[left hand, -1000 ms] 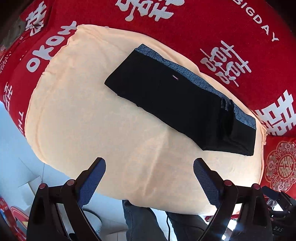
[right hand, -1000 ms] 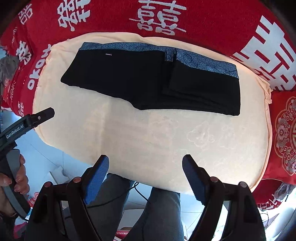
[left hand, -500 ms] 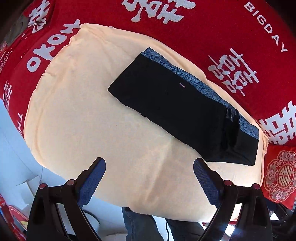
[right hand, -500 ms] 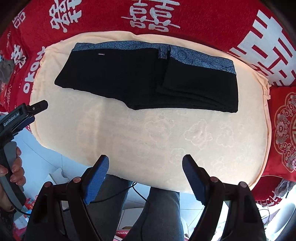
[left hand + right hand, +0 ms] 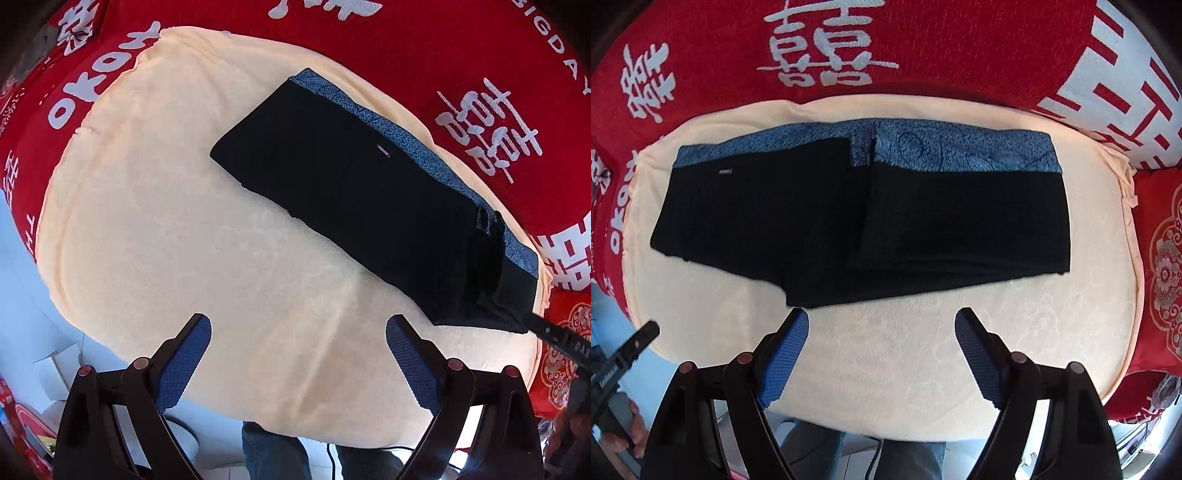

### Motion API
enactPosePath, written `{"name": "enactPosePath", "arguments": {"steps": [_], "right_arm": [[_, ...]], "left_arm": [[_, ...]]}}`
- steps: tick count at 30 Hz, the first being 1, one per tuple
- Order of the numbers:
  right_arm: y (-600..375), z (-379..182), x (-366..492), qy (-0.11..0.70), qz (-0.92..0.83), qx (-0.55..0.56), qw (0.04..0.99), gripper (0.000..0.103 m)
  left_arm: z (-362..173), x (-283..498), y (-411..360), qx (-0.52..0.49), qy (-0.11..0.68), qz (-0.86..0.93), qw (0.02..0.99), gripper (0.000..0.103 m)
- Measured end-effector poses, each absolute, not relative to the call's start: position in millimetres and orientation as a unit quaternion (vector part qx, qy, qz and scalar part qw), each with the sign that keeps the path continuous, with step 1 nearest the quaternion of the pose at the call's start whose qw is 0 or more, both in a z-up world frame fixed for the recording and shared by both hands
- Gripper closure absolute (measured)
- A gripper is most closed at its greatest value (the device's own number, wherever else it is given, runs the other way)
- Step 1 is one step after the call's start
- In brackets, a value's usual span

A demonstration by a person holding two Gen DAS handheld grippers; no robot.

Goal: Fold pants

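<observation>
The black pants (image 5: 849, 221) with a blue patterned band along the far edge lie folded into a long strip on a cream cushion (image 5: 886, 350). A folded layer lies over their right half. In the left wrist view the pants (image 5: 369, 192) run diagonally from upper middle to right. My left gripper (image 5: 298, 347) is open and empty over the cushion's (image 5: 184, 240) near part. My right gripper (image 5: 881, 341) is open and empty, just short of the pants' near edge. Its tip shows at the right edge of the left wrist view (image 5: 561, 341).
A red blanket with white characters (image 5: 827, 48) surrounds the cushion at the back and sides. A red embroidered pillow (image 5: 1163, 266) lies at the right. The person's jeans-clad legs (image 5: 820, 458) stand below the cushion's near edge. The left gripper's body (image 5: 620, 362) shows at lower left.
Both grippers moved forward toward the pants. The right gripper now hovers close to their near edge. Both stayed open. The pants have not moved.
</observation>
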State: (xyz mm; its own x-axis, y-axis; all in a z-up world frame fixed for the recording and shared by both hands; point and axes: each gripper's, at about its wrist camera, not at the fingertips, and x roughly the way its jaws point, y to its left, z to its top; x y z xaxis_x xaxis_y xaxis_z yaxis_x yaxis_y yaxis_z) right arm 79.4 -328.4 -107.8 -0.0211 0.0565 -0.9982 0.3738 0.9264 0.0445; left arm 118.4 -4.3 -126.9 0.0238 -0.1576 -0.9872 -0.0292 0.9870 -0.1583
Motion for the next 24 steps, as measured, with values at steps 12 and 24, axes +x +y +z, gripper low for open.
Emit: {"name": "enactPosePath", "arguments": {"steps": [12, 24], "right_arm": [[-357.8, -196.4, 126.7, 0.679, -0.132, 0.185, 0.698, 0.083], [-317.6, -190.6, 130.5, 0.685, -0.029, 0.162, 0.71, 0.047]], "left_arm": [[-176.0, 138.1, -23.4, -0.092, 0.676, -0.048, 0.73, 0.006], [-178.9, 149.9, -7.6, -0.13, 0.655, -0.062, 0.742, 0.006]]}}
